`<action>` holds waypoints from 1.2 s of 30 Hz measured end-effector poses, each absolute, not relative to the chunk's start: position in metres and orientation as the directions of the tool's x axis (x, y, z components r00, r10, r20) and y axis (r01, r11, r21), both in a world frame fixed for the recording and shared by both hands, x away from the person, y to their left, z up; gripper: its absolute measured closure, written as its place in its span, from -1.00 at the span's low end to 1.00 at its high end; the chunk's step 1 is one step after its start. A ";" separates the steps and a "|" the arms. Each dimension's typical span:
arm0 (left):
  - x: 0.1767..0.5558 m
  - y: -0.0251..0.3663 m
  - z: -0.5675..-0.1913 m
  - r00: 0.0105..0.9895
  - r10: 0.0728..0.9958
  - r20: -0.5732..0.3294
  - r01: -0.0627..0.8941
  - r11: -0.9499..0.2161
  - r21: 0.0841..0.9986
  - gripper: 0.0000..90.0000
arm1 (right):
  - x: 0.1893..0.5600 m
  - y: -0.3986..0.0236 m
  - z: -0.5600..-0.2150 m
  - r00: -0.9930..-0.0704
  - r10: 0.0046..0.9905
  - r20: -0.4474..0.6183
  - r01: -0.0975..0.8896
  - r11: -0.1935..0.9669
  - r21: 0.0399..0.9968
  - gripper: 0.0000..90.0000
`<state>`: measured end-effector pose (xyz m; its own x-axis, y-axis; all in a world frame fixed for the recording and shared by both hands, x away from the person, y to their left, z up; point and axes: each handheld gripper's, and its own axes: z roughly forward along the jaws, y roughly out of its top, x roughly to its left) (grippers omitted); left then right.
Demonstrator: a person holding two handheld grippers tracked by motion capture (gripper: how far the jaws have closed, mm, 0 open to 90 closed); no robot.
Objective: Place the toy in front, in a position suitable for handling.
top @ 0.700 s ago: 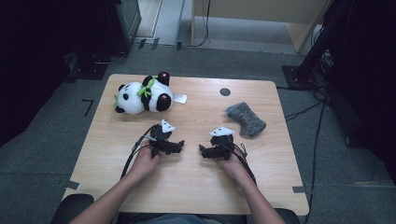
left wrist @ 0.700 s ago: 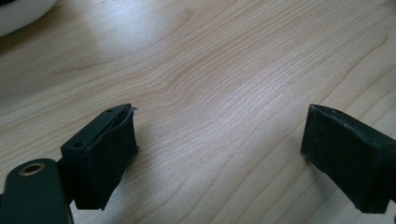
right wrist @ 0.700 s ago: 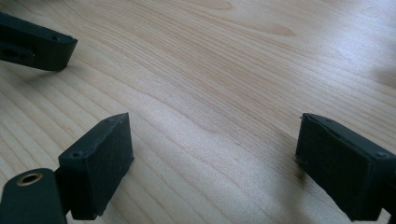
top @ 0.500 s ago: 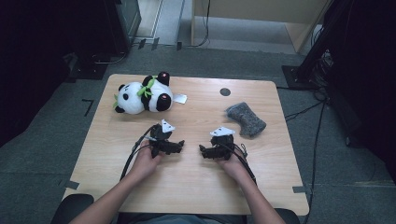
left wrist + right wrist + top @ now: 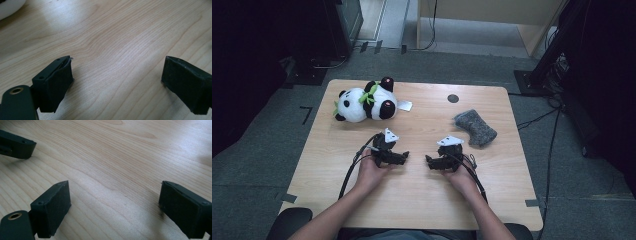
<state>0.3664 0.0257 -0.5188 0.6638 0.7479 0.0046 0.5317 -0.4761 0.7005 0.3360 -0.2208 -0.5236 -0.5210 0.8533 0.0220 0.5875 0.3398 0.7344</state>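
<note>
One plush panda (image 5: 364,103) and one grey cloth (image 5: 475,127) lie toward the desk's (image 5: 422,200) far edge, while the left gripper (image 5: 404,156) and right gripper (image 5: 429,161) rest wide open, holding nothing.

Desk inventory: counted items by kind

One wooden desk (image 5: 422,200); one plush panda (image 5: 364,102), lying at the far left; one grey felted pouch (image 5: 475,127) at the far right; one small round dark disc (image 5: 453,98) set in the desktop; one white tag (image 5: 405,105) beside the panda. Two hand-held grippers: left gripper (image 5: 402,156) and right gripper (image 5: 430,162), each with two black jaws, four jaws in all. Two hands, one per gripper.
</note>
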 end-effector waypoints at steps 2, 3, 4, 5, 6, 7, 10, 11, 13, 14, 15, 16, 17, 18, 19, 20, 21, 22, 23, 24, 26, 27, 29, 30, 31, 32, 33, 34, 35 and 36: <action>0.367 0.027 -0.519 0.663 0.748 0.004 0.532 -0.476 0.700 -0.78 | 0.335 -0.221 -0.524 -0.516 0.856 0.023 0.591 0.336 0.733 -0.77; 0.368 0.029 -0.519 0.654 0.756 0.001 0.538 -0.466 0.703 -0.77 | 0.335 -0.221 -0.523 -0.513 0.858 0.024 0.593 0.334 0.733 -0.77; 0.368 0.029 -0.519 0.654 0.756 0.001 0.538 -0.466 0.703 -0.74 | 0.335 -0.221 -0.523 -0.513 0.858 0.024 0.593 0.334 0.733 -0.77; 0.368 0.030 -0.518 0.653 0.757 -0.002 0.539 -0.463 0.704 -0.74 | 0.334 -0.221 -0.523 -0.510 0.860 0.023 0.593 0.332 0.733 -0.77; 0.369 0.031 -0.518 0.652 0.758 -0.004 0.542 -0.462 0.702 -0.71 | 0.334 -0.221 -0.524 -0.507 0.862 0.022 0.593 0.330 0.734 -0.77; 0.371 0.033 -0.517 0.648 0.762 -0.014 0.552 -0.457 0.698 -0.71 | 0.334 -0.221 -0.524 -0.506 0.862 0.022 0.594 0.329 0.734 -0.77; 0.372 0.036 -0.515 0.644 0.764 -0.029 0.564 -0.449 0.693 -0.71 | 0.334 -0.221 -0.524 -0.505 0.863 0.022 0.594 0.329 0.734 -0.77; 0.372 0.037 -0.514 0.643 0.765 -0.034 0.565 -0.444 0.695 -0.71 | 0.334 -0.221 -0.524 -0.504 0.863 0.023 0.595 0.328 0.734 -0.77; 0.373 0.038 -0.513 0.642 0.765 -0.040 0.566 -0.438 0.698 -0.71 | 0.334 -0.221 -0.524 -0.504 0.863 0.024 0.595 0.327 0.734 -0.77; 0.374 0.040 -0.509 0.643 0.764 -0.050 0.567 -0.431 0.702 -0.71 | 0.334 -0.221 -0.524 -0.504 0.863 0.023 0.595 0.327 0.734 -0.77; 0.374 0.041 -0.507 0.646 0.761 -0.061 0.568 -0.426 0.704 -0.71 | 0.334 -0.221 -0.524 -0.504 0.863 0.023 0.595 0.328 0.734 -0.77; 0.374 0.041 -0.507 0.646 0.761 -0.061 0.568 -0.426 0.704 -0.70 | 0.334 -0.221 -0.524 -0.504 0.863 0.023 0.595 0.328 0.734 -0.77; 0.375 0.042 -0.503 0.652 0.756 -0.066 0.567 -0.428 0.704 -0.70 | 0.333 -0.221 -0.524 -0.507 0.862 0.023 0.594 0.330 0.734 -0.76; 0.375 0.043 -0.501 0.656 0.752 -0.065 0.564 -0.431 0.704 -0.70 | 0.333 -0.221 -0.524 -0.510 0.860 0.023 0.592 0.332 0.735 -0.76; 0.375 0.043 -0.501 0.656 0.752 -0.065 0.564 -0.431 0.704 -0.70 | 0.333 -0.221 -0.524 -0.510 0.860 0.023 0.592 0.332 0.735 -0.76; 0.375 0.044 -0.497 0.659 0.750 -0.064 0.559 -0.431 0.708 -0.70 | 0.333 -0.222 -0.523 -0.505 0.863 0.026 0.594 0.326 0.736 -0.69; 0.375 0.044 -0.497 0.659 0.750 -0.064 0.559 -0.431 0.708 -0.70 | 0.332 -0.223 -0.523 -0.503 0.864 0.025 0.592 0.324 0.738 -0.67; 0.376 0.046 -0.494 0.660 0.748 -0.067 0.563 -0.434 0.703 -0.70 | 0.332 -0.223 -0.523 -0.504 0.864 0.023 0.594 0.326 0.736 -0.64; 0.376 0.047 -0.492 0.661 0.748 -0.068 0.564 -0.434 0.703 -0.70 | 0.332 -0.223 -0.522 -0.501 0.865 0.024 0.598 0.325 0.732 -0.58; 0.376 0.048 -0.491 0.661 0.747 -0.066 0.561 -0.435 0.704 -0.70 | 0.332 -0.223 -0.520 -0.503 0.864 0.024 0.599 0.329 0.730 -0.53; 0.377 0.049 -0.489 0.666 0.743 -0.066 0.562 -0.440 0.700 -0.69 | 0.332 -0.222 -0.519 -0.509 0.860 0.034 0.605 0.329 0.725 -0.53; 0.378 0.050 -0.488 0.666 0.743 -0.063 0.562 -0.445 0.697 -0.69 | 0.332 -0.222 -0.518 -0.513 0.858 0.034 0.602 0.332 0.726 -0.53; 0.380 0.052 -0.487 0.665 0.744 -0.060 0.565 -0.450 0.691 -0.69 | 0.331 -0.219 -0.516 -0.524 0.852 0.024 0.595 0.346 0.726 -0.53; 0.381 0.053 -0.487 0.665 0.744 -0.069 0.569 -0.445 0.692 -0.69 | 0.330 -0.218 -0.514 -0.526 0.851 0.013 0.590 0.354 0.726 -0.52; 0.381 0.053 -0.487 0.665 0.744 -0.069 0.569 -0.445 0.692 -0.69 | 0.329 -0.217 -0.512 -0.534 0.846 -0.004 0.580 0.369 0.726 -0.49; 0.381 0.054 -0.486 0.664 0.744 -0.074 0.571 -0.441 0.692 -0.69 | 0.329 -0.217 -0.512 -0.534 0.846 -0.004 0.580 0.369 0.726 -0.49; 0.382 0.056 -0.484 0.665 0.742 -0.080 0.571 -0.437 0.695 -0.69 | 0.328 -0.217 -0.510 -0.539 0.842 -0.021 0.566 0.381 0.731 -0.44; 0.383 0.057 -0.483 0.666 0.741 -0.085 0.572 -0.433 0.697 -0.68 | 0.326 -0.217 -0.506 -0.542 0.839 -0.044 0.546 0.391 0.741 -0.40; 0.383 0.058 -0.482 0.666 0.741 -0.091 0.572 -0.429 0.699 -0.68 | 0.326 -0.217 -0.506 -0.542 0.839 -0.044 0.546 0.391 0.741 -0.40; 0.384 0.059 -0.479 0.668 0.738 -0.094 0.573 -0.429 0.699 -0.68 | 0.325 -0.219 -0.502 -0.539 0.842 -0.024 0.542 0.369 0.755 -0.34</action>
<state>0.3836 0.0591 -0.4795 0.6678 0.7384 -0.0944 0.5726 -0.4285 0.6989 0.3249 -0.2191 -0.5018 -0.5394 0.8417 -0.0240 0.5421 0.3689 0.7550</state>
